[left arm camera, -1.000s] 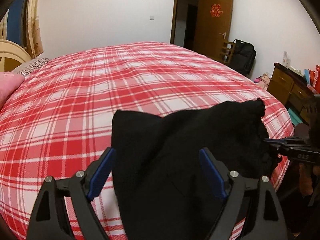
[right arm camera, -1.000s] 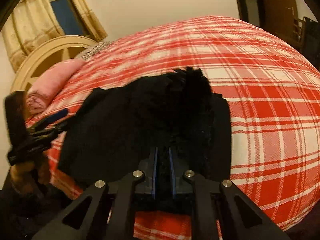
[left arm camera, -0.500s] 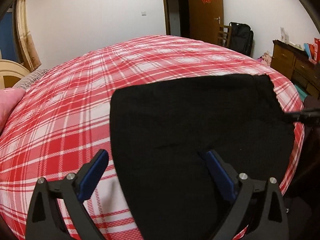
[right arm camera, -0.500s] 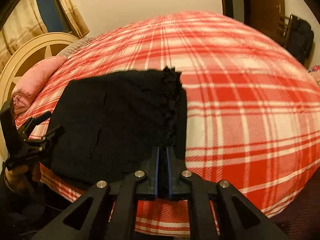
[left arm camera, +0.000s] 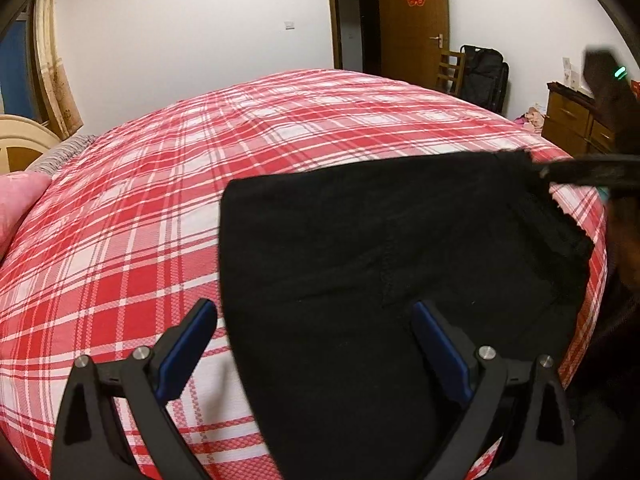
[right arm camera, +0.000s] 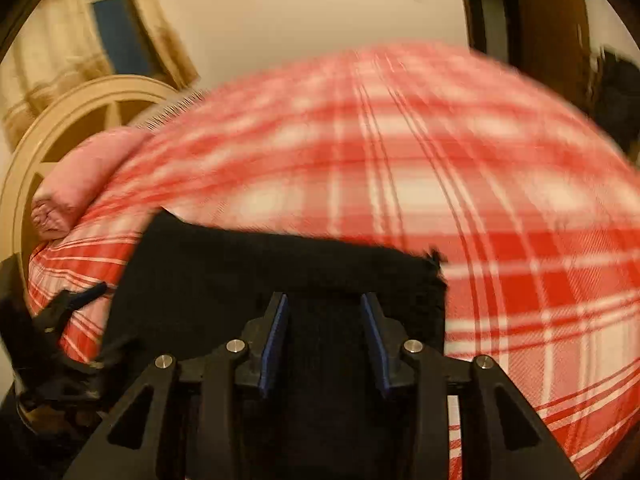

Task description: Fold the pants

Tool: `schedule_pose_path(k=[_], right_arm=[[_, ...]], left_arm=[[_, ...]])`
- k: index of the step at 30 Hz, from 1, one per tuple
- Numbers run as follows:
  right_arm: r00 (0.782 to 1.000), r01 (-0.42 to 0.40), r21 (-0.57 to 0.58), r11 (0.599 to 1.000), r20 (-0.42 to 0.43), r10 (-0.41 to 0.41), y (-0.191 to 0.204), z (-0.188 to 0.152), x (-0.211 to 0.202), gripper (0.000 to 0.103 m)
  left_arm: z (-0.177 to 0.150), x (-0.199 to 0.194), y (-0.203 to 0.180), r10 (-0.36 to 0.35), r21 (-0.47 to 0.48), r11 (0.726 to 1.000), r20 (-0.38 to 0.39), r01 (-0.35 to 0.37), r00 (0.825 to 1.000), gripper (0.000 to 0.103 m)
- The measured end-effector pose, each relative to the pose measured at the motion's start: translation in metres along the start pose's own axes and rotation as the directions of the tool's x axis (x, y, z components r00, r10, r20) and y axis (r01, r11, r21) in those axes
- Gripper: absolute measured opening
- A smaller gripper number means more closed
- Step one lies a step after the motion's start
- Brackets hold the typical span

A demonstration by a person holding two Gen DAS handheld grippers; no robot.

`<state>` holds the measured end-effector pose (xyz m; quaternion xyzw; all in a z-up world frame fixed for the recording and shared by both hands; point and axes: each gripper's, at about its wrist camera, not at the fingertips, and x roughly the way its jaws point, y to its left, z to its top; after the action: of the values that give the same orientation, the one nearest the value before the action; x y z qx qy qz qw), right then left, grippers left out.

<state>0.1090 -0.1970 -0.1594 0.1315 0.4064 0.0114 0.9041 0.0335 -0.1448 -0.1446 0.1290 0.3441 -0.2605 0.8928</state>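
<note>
Black pants (left arm camera: pixel 380 280) lie flat on the plaid bedspread (left arm camera: pixel 160 200) beneath both spread, empty claws, left (left arm camera: pixel 312 340) and right (right arm camera: pixel 324 336).

The bed (left arm camera: pixel 160 208) is covered by a red and white plaid sheet. Black pants (left arm camera: pixel 380 264) are laid flat on it at the 5 o'clock edge of the left wrist view. A pink pillow (left arm camera: pixel 16 208) is seen at 9 o'clock.

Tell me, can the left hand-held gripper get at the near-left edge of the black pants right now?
Probably yes. The left hand-held gripper is open and straddles the edge of the black pants, which lie flat on the plaid bed; nothing is in between.
</note>
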Motion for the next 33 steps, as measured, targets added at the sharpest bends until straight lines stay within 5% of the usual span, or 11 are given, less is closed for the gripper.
schedule_pose_path(k=[6, 10, 20, 33], right_arm=[[1.0, 0.012, -0.006, 1.0, 0.002, -0.012, -0.004, -0.006, -0.003, 0.037], [0.993, 0.078, -0.09, 0.993, 0.095, -0.069, 0.014, -0.021, -0.04, 0.04], [0.995, 0.1, -0.222, 0.97, 0.007, -0.1, 0.024, -0.093, -0.054, 0.041], [0.995, 0.098, -0.246, 0.964, 0.006, -0.1, 0.02, -0.097, -0.057, 0.043]], left_arm=[[0.017, 0.005, 0.02, 0.061, -0.013, 0.998, 0.024, -0.061, 0.998, 0.101], [0.03, 0.022, 0.034, 0.125, -0.017, 0.992, -0.015, -0.126, 0.992, 0.102], [0.024, 0.029, 0.029, 0.096, -0.031, 0.995, -0.038, -0.097, 0.995, 0.102], [0.019, 0.02, 0.03, 0.066, -0.042, 0.997, -0.045, -0.068, 0.997, 0.102]])
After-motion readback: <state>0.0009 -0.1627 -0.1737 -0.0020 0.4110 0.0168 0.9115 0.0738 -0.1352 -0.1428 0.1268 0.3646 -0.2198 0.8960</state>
